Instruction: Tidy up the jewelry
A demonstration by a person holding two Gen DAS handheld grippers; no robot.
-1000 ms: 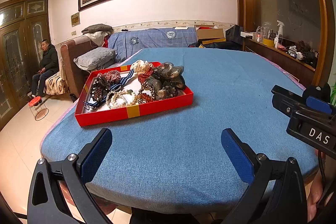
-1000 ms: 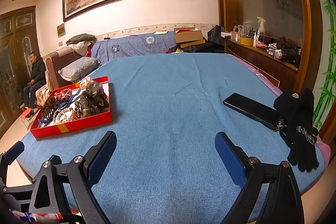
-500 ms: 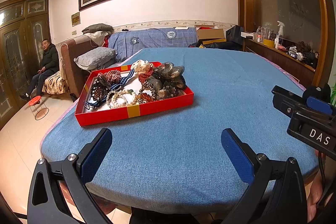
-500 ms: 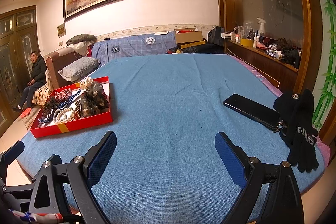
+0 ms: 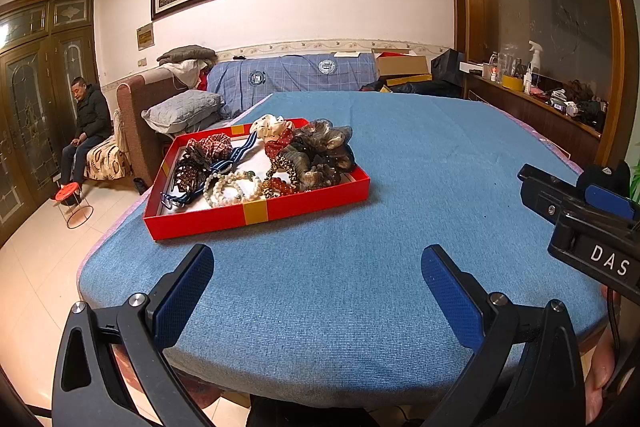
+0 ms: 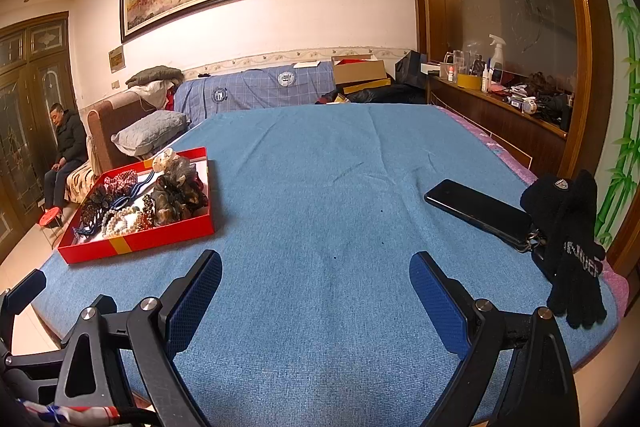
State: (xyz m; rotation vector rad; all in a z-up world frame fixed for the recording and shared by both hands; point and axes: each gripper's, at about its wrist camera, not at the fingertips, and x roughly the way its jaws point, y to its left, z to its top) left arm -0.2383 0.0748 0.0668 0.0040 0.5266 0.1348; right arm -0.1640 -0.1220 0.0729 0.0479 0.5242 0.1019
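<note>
**Both grippers idle at near table edge**

Your left gripper [image 5: 318, 291] and right gripper [image 6: 316, 295] sit level, side by side, fingers spread, holding nothing. Red tray [image 5: 256, 213] of jewelry [image 5: 232, 187] lies front-left on the table [image 5: 420, 163], long axis roughly across your view.

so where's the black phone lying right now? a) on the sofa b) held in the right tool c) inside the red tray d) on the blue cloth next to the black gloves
d: in the right wrist view the black phone lies flat on the blue cloth, beside the black gloves, far from the red tray.
</note>
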